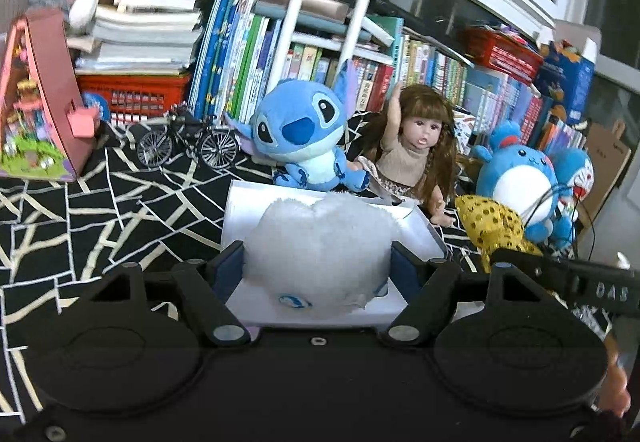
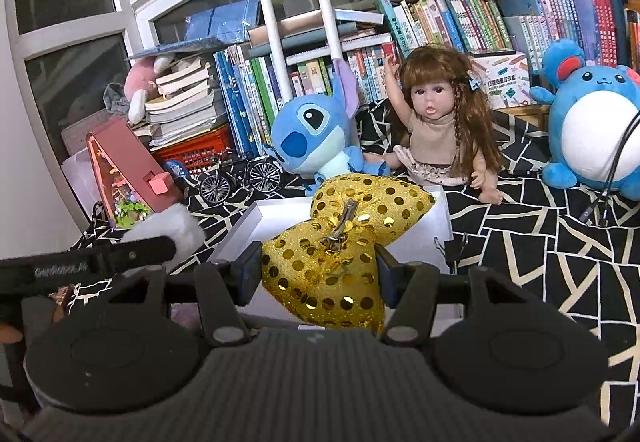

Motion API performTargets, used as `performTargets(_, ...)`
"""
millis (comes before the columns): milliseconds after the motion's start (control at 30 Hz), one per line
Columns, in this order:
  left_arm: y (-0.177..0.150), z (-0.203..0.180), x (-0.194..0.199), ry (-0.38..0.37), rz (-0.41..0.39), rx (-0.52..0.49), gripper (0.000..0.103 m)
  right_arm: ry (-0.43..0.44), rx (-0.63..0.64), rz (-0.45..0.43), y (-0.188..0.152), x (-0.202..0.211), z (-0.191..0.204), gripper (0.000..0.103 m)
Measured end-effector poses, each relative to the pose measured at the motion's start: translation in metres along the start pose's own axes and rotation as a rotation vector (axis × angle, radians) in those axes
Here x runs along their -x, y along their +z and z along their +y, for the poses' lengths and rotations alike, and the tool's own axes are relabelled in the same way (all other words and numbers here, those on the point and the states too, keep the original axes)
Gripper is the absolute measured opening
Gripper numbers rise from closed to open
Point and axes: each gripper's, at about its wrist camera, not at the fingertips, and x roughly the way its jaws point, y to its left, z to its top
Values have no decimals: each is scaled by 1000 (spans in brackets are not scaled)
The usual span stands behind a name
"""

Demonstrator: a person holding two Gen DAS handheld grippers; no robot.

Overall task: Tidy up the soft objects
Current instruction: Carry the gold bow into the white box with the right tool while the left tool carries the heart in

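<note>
My left gripper [image 1: 318, 262] is shut on a white fluffy plush [image 1: 320, 246] and holds it over a white box [image 1: 430, 232]. The same plush shows at the left of the right wrist view [image 2: 176, 230]. My right gripper [image 2: 318, 266] is shut on a gold sequin bow [image 2: 344, 238], held above the white box [image 2: 440, 218]. The bow also shows in the left wrist view [image 1: 496, 222], to the right of the box.
A blue Stitch plush [image 1: 304, 138], a doll [image 1: 416, 146] and a round blue plush [image 1: 520, 178] sit behind the box, before rows of books [image 1: 240, 54]. A model bicycle [image 1: 188, 140] and a pink toy house [image 1: 36, 98] stand at the left on the black patterned cloth [image 1: 100, 210].
</note>
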Motion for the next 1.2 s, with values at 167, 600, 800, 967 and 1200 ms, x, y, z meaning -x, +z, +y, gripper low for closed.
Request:
performTargets(167, 8, 5, -23, 21, 30, 14, 73, -8, 16, 24, 6, -13, 1, 61)
performTargets(600, 7, 16, -88, 85, 157, 61, 73, -14, -12, 113, 14, -61, -9, 61)
performTargets(800, 2, 16, -109, 82, 213, 78, 73, -10, -38, 149, 10, -82, -15, 61)
performTargets(967, -3, 16, -122, 83, 246, 88, 73, -6, -65, 181, 4, -95, -21, 61)
performTargets(1200, -7, 16, -136, 81, 277, 102, 74, -11, -83, 206, -1, -109, -27, 62)
